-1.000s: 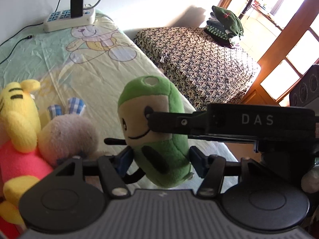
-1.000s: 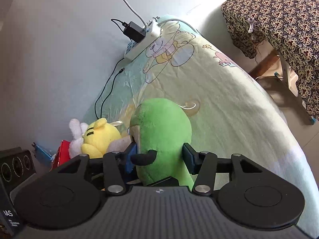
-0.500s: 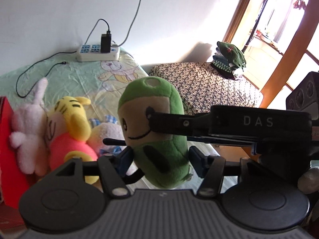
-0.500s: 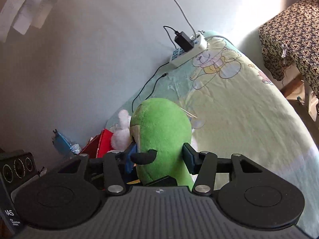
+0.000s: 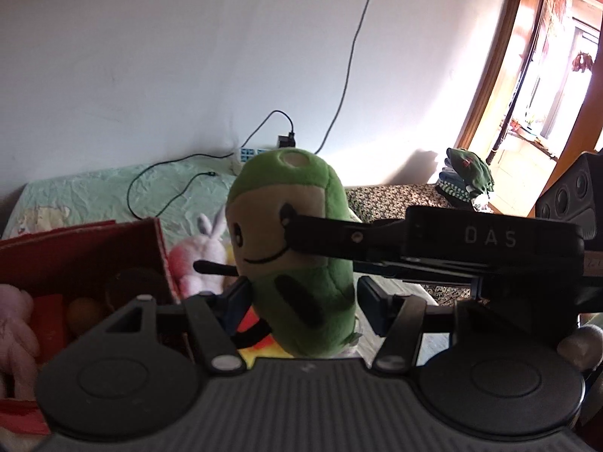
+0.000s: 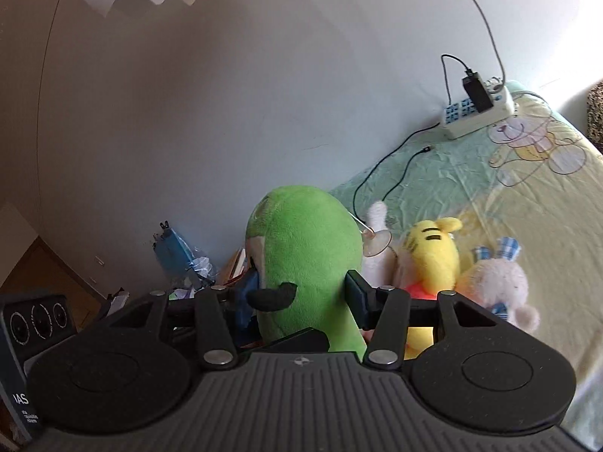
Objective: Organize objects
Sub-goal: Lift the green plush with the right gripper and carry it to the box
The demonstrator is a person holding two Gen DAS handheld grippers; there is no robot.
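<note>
A green plush toy [image 5: 294, 248] with a tan smiling face hangs upright in the air, held from two sides. My left gripper [image 5: 303, 297] is shut on its lower body. My right gripper [image 5: 490, 241] reaches in from the right, one of its fingers [image 5: 320, 226] lying across the toy's face. In the right wrist view the green plush toy [image 6: 305, 256] shows its back, with my right gripper [image 6: 303, 293] shut on it. A red box [image 5: 94, 241] at the left holds a pink plush [image 5: 15, 324] and other small items.
On the bed sheet [image 6: 508, 207] lie a yellow plush [image 6: 433, 252], a pale bunny plush [image 6: 493, 282] and a pink-white bunny [image 5: 199, 252]. A power strip [image 6: 478, 113] with cables sits by the wall. A patterned table [image 5: 395, 196] carries folded clothes [image 5: 467, 177].
Both grippers have risen with the green plush toy and swung toward the left. The red box has come into the left wrist view, and the plush toys on the bed now sit lower.
</note>
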